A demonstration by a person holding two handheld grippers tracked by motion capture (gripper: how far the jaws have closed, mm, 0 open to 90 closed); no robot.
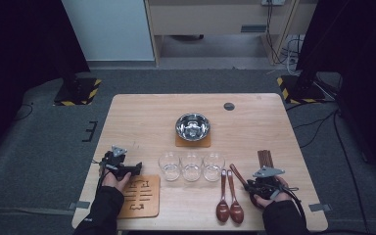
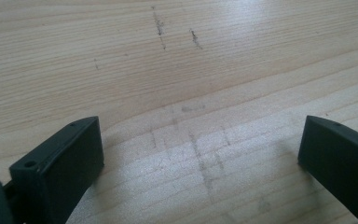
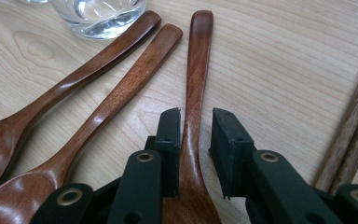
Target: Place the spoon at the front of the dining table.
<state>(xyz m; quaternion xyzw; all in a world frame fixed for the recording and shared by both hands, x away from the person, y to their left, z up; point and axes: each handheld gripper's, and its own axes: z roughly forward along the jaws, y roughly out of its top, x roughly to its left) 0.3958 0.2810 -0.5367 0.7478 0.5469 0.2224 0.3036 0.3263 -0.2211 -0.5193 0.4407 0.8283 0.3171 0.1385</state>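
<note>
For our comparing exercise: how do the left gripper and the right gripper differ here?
The jaws of the left gripper stand wide apart; those of the right gripper stand close together. The left gripper has bare table between its jaws; the right gripper has the handle of a wooden spoon. Both are hand-held.

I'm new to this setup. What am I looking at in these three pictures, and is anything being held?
A person holds a hand-operated claw in each hand. The wide picture looks down from above; the other two come from cameras on the claws. On the table lie a metal bowl, three glasses, three wooden spoons, chopsticks and a wooden board. The left claw is open over bare table. The right claw straddles one spoon, with a gap showing, not gripping.
</note>
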